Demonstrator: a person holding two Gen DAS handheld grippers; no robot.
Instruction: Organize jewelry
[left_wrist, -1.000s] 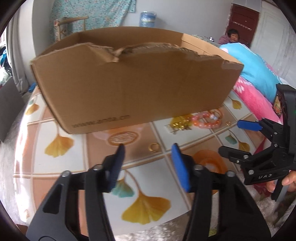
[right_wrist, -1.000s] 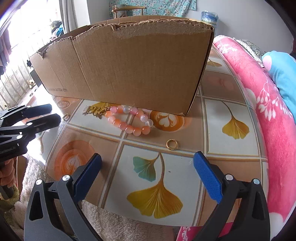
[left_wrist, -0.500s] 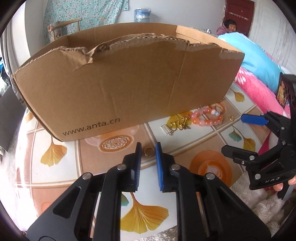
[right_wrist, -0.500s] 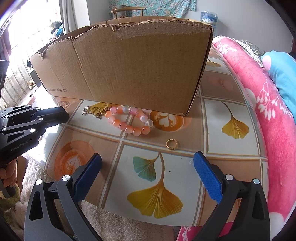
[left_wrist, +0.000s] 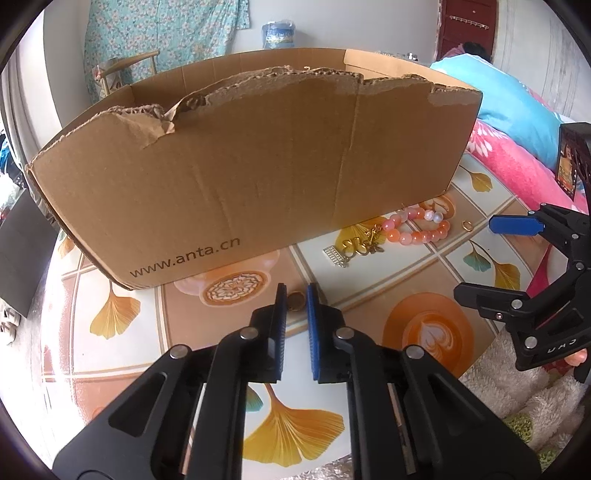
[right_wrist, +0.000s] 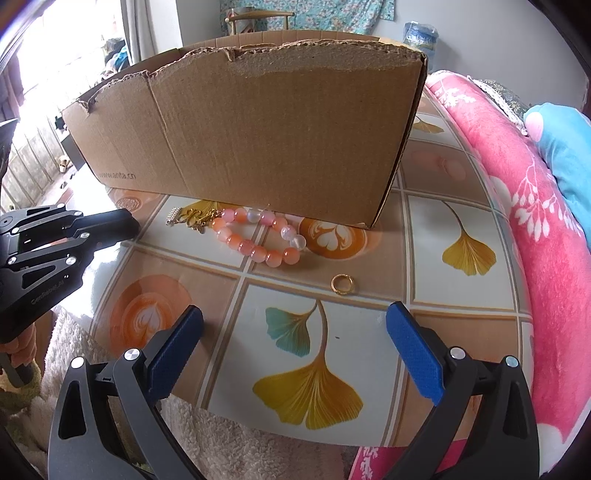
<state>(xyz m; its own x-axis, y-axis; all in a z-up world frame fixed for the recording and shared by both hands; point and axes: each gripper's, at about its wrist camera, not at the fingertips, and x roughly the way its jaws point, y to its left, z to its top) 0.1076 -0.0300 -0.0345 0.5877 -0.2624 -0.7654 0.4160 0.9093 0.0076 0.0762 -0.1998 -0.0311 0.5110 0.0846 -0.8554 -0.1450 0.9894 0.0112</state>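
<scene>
My left gripper (left_wrist: 296, 301) is shut on a small gold ring (left_wrist: 296, 301) at the tabletop, just in front of the open cardboard box (left_wrist: 236, 184). It also shows in the right wrist view (right_wrist: 122, 221). A pink bead bracelet (right_wrist: 258, 240) and a gold chain clasp piece (right_wrist: 190, 218) lie against the box front. A second gold ring (right_wrist: 342, 284) lies on the table ahead of my right gripper (right_wrist: 293, 343), which is open and empty above the table edge. My right gripper also shows at the right of the left wrist view (left_wrist: 491, 258).
The table (right_wrist: 461, 295) has a ginkgo-leaf patterned top. A pink floral blanket (right_wrist: 535, 221) and a blue pillow (right_wrist: 565, 147) lie along the right. A white fluffy rug (right_wrist: 74, 350) is below the table edge. A chair (left_wrist: 122, 74) stands behind the box.
My left gripper moved forward to the gold ring and its jaws closed from wide open onto it. My right gripper stayed still and open.
</scene>
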